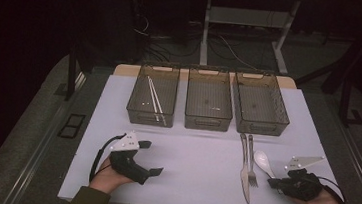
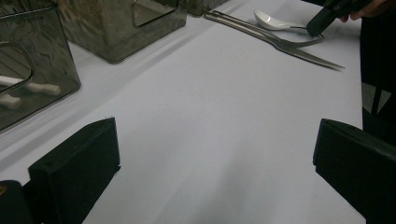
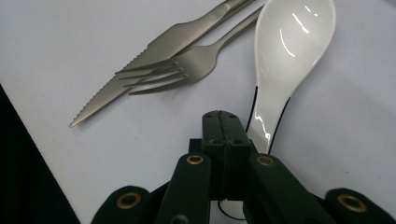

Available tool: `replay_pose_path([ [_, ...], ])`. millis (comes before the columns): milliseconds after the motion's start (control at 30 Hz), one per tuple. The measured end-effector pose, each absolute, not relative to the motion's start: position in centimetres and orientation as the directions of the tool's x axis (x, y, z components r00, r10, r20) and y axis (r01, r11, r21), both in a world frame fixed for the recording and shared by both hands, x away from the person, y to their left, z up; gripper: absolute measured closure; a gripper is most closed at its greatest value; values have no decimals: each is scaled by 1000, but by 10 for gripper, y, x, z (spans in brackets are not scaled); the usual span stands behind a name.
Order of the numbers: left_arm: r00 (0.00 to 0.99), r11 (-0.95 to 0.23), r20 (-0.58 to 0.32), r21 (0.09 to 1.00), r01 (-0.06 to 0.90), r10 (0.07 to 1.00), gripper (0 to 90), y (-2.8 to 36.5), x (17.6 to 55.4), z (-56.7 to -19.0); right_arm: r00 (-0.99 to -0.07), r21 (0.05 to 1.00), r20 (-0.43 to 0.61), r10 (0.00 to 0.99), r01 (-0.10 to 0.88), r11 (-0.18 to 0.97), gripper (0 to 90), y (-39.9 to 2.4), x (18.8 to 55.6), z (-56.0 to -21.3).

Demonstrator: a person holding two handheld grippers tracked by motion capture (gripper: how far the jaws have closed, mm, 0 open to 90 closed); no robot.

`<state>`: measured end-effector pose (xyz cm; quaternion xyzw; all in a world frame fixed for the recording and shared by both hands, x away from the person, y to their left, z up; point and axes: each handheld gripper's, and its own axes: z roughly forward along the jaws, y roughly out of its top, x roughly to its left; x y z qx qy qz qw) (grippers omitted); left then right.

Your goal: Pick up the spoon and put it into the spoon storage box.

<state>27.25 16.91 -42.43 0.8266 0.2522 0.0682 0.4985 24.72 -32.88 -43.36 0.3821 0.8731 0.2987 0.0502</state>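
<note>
On the right side of the desk (image 1: pixel 197 169), near its front edge, we have our right tool (image 3: pixel 223 122) down beside the handle of the white spoon (image 3: pixel 292 56). Its jaws are clenched together, pad against pad, and the right gripper view puts the spoon's handle along their outer side, not between them; whether it touches the pads we cannot tell. So we judge that nothing is grasped yet.

The spoon lies flat, bowl up and pointing toward the bins, just right of the fork (image 1: pixel 251 161) and the knife (image 1: pixel 244 169), which lie side by side with their handles toward the bins and the fork's tines crossing the knife blade. Three clear bins stand in a row at the far edge: the left bin (image 1: pixel 153 94) already holds white chopsticks (image 1: pixel 155 97), while the middle bin (image 1: pixel 209 99) and the right bin (image 1: pixel 260 103) look bare.

Our left tool (image 1: pixel 153 157) hovers over open desk at the front left, jaws released and wide apart, carrying nothing.

The step in hand appears to be the pickup of the spoon for sorting into a bin. Next, we would reopen the right tool, shift it sideways so the narrow handle sits between the pads, then close. The glossy, thin handle may slip or pivot, so a grip low and square seems wise.
</note>
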Motion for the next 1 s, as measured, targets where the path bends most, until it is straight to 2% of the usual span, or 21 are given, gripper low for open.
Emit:
replay_pose_path([
  [1000,867,-380,-131,860,340,481,0,169,272,-423,-646,541,105,756,675,502,897,-353,261,-435],
])
